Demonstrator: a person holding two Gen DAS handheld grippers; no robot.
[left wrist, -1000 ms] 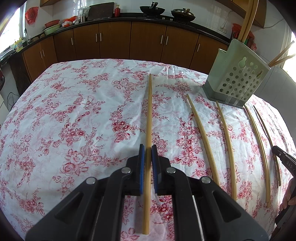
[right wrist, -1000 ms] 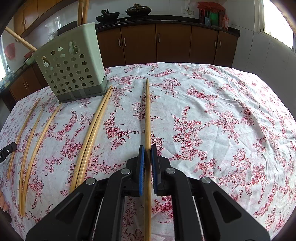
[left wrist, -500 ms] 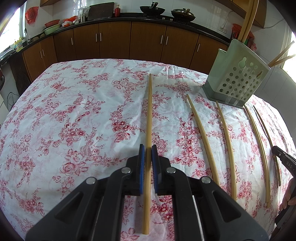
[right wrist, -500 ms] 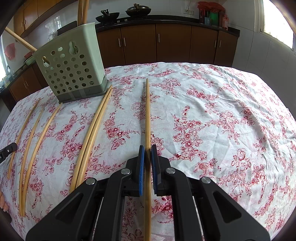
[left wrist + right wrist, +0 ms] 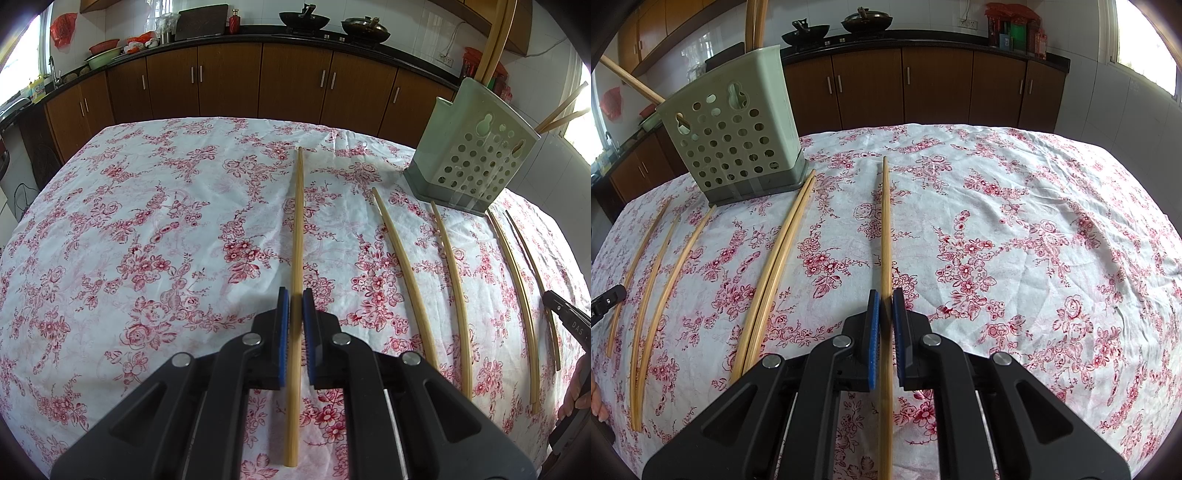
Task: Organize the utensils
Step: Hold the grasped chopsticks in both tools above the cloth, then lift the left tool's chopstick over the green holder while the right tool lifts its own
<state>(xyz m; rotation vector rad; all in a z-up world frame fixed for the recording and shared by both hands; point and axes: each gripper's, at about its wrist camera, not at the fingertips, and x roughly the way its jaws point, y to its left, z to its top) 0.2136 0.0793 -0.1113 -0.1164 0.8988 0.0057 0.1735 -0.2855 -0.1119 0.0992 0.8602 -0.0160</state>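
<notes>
Left gripper (image 5: 295, 306) and right gripper (image 5: 885, 306) each straddle 1 chopstick (image 5: 297, 229) (image 5: 885, 229) lying flat on the worktop (image 5: 129, 240) near the holder (image 5: 476, 162). Cannot tell if clamped. Risk: a loose grip lets the sticks slip or pivot when lifted.

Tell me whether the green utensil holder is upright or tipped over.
Upright. The utensil holder stands on its grey base on the tablecloth, open top upward, chopsticks sticking out.
</notes>
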